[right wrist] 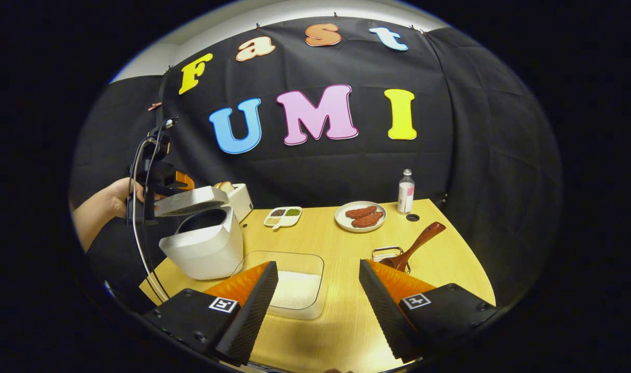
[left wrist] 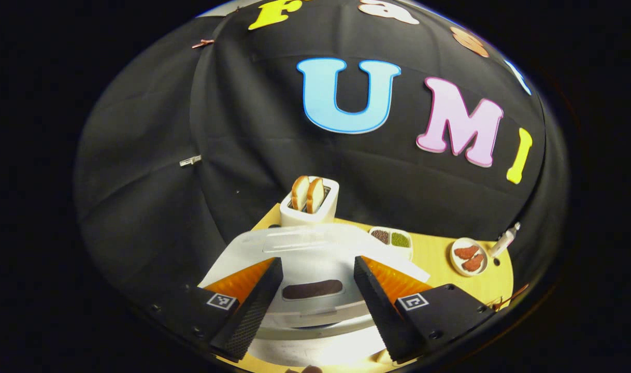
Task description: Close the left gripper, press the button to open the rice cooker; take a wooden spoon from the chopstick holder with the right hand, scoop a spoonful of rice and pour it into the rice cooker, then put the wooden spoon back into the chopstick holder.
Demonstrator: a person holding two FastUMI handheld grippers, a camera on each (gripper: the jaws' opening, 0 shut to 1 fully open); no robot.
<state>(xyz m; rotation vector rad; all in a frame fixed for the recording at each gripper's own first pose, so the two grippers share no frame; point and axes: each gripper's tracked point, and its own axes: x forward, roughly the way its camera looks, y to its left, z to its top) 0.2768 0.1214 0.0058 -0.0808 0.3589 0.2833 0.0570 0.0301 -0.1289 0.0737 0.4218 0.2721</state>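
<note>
Left gripper (left wrist: 313, 305): I hold it over the rice cooker (left wrist: 315, 269) with its jaws spread wide and gripping nothing; the cooker's dark front panel (left wrist: 312, 289) sits between the two jaws, so this gripper is placed for work on the lid rather than for grasping.

Rice cooker lid (right wrist: 190, 201): in the right gripper view it stands partly raised, tilted up off the white body (right wrist: 204, 246), with the dark inner pot (right wrist: 201, 220) showing beneath. I judge the opening step largely done.

Holding hand (right wrist: 116, 199): a person's hand carries the left gripper behind and above the lid, ahead and to the left of my right jaws.

Right gripper (right wrist: 318, 311): jaws wide apart and empty, hovering low over the desk (right wrist: 346, 243), waiting its turn.

Rice container (right wrist: 295, 287): a clear tray of white rice lying directly ahead, between the right jaws, near the cooker so a scoop travels little.

Wooden spoon (right wrist: 416, 243): leaning in the wire chopstick holder (right wrist: 385, 255), handle angled up and away, just ahead of the right-hand jaw; that tilt offers the handle for pickup.

Next move, as I judge it: swing the right gripper toward the spoon handle and grip it above the holder's rim.

Risk: a grip too low could snag the holder.
</note>
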